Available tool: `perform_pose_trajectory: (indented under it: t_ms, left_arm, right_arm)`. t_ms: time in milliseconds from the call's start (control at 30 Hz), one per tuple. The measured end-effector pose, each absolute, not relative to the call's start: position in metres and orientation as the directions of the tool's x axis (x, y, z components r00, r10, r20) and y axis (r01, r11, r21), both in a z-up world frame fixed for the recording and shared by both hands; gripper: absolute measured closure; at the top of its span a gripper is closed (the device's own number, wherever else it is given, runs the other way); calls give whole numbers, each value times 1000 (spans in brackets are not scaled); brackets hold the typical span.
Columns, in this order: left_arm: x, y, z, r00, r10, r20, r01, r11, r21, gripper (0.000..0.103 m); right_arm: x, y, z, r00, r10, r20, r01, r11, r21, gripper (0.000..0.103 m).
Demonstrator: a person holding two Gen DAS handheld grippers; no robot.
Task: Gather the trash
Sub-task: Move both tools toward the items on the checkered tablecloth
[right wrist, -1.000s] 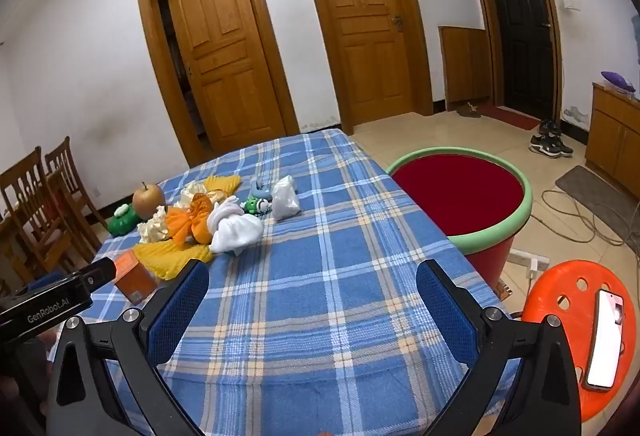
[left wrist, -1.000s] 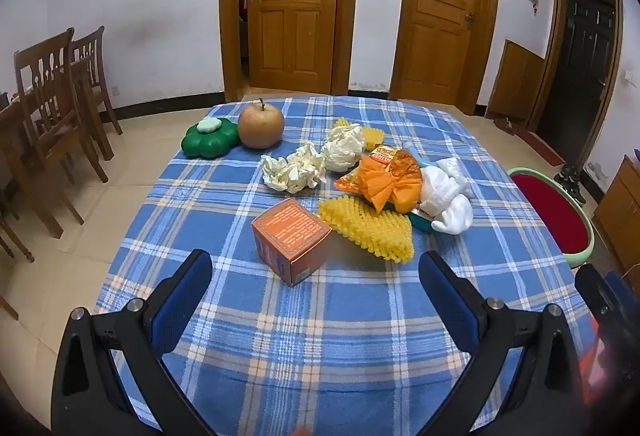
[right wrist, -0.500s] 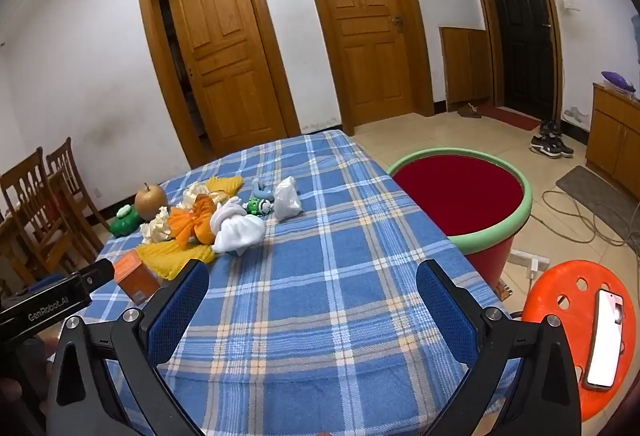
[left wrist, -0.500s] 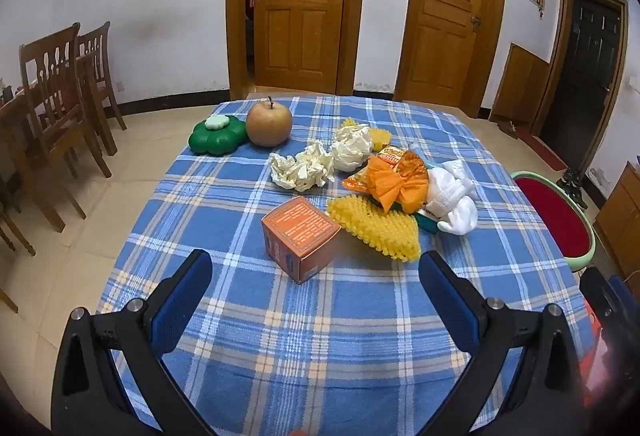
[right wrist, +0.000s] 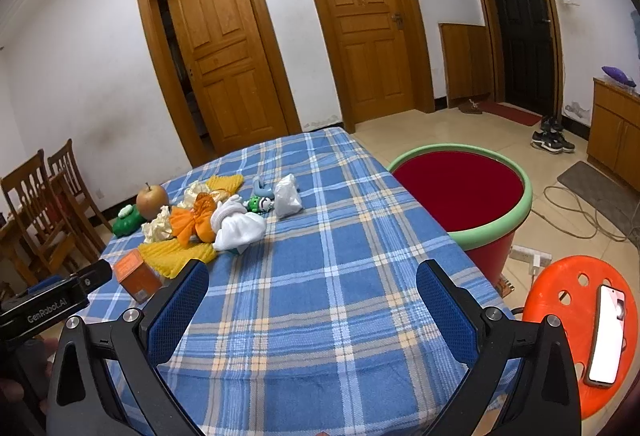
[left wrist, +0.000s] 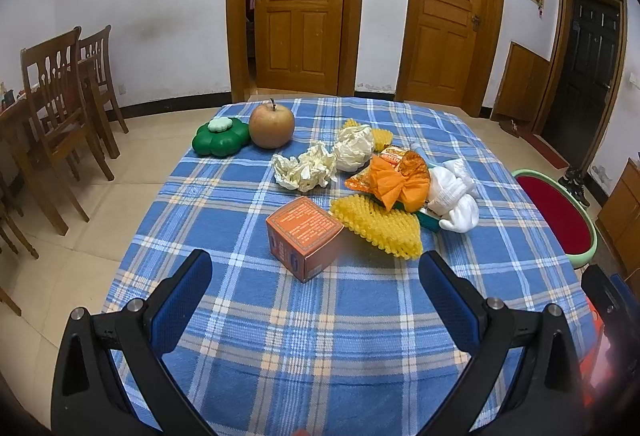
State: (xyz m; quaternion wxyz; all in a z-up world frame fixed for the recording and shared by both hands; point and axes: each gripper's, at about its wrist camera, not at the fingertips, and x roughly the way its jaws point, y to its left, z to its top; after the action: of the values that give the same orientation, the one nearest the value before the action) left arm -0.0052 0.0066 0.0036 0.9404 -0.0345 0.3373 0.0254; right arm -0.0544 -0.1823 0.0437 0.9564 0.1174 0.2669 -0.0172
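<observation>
Two blue-padded jaws of the left gripper (left wrist: 314, 286) stand wide apart and empty above the plaid-covered counter (left wrist: 360, 336). Just ahead of them sits an orange box (left wrist: 304, 236), with a yellow foam net (left wrist: 378, 226) touching its right side. Beyond lie crumpled paper (left wrist: 306, 170), an orange wrapper (left wrist: 396, 180) and white socks (left wrist: 456, 196); an apple (left wrist: 272, 126) and a green container (left wrist: 220, 136) sit at the far edge.

From the right wrist, the right gripper (right wrist: 312, 294) also gapes wide, holding nothing over bare cloth. The trash cluster lies well to the left, and a red bin (right wrist: 496, 236) with a green rim stands on the floor just beside the counter's right edge.
</observation>
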Motion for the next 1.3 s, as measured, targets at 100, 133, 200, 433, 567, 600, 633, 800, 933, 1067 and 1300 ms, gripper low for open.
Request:
perform_pose_trajectory:
  t_ms: [100, 133, 200, 433, 567, 600, 633, 800, 933, 1067, 1300]
  left_arm:
    - [-6, 7, 5, 774, 27, -633, -75, 996, -49, 1]
    - [-6, 7, 5, 774, 28, -632, -75, 996, -48, 1]
    - [-7, 7, 5, 774, 29, -632, -76, 996, -47, 1]
    - [-10, 11, 9, 779, 31, -627, -81, 995, -50, 1]
    - [-12, 12, 9, 778, 30, -627, -76, 996, -46, 1]
    - [-12, 12, 9, 779, 30, -627, -76, 996, -47, 1]
    - [-12, 12, 9, 779, 30, -626, -75, 996, -46, 1]
    - [-13, 12, 9, 780, 30, -625, -75, 996, -45, 1]
    - [-13, 13, 9, 779, 30, -626, -78, 996, -50, 1]
    - [-14, 13, 9, 779, 32, -627, -80, 996, -48, 1]
    - [-15, 15, 8, 779, 37, -626, -85, 995, -47, 1]
  right_arm:
    - [-56, -182, 45, 860, 28, -510, 95, 972, 214, 0]
    - [-56, -182, 46, 860, 29, -509, 95, 972, 215, 0]
    - [-57, -182, 47, 861, 28, -507, 96, 972, 215, 0]
    - [-57, -183, 49, 863, 29, -505, 96, 970, 221, 0]
    - [-58, -183, 50, 863, 29, -504, 97, 970, 223, 0]
    - [-57, -182, 50, 863, 29, -504, 97, 970, 222, 0]
    - [-58, -183, 50, 863, 29, -504, 97, 970, 222, 0]
    - [-57, -184, 49, 861, 32, -507, 97, 969, 227, 0]
    - [-58, -183, 49, 863, 32, -504, 96, 969, 227, 0]
    - [-58, -183, 49, 864, 33, -503, 95, 969, 227, 0]
    - [-59, -183, 48, 863, 38, -504, 93, 968, 232, 0]
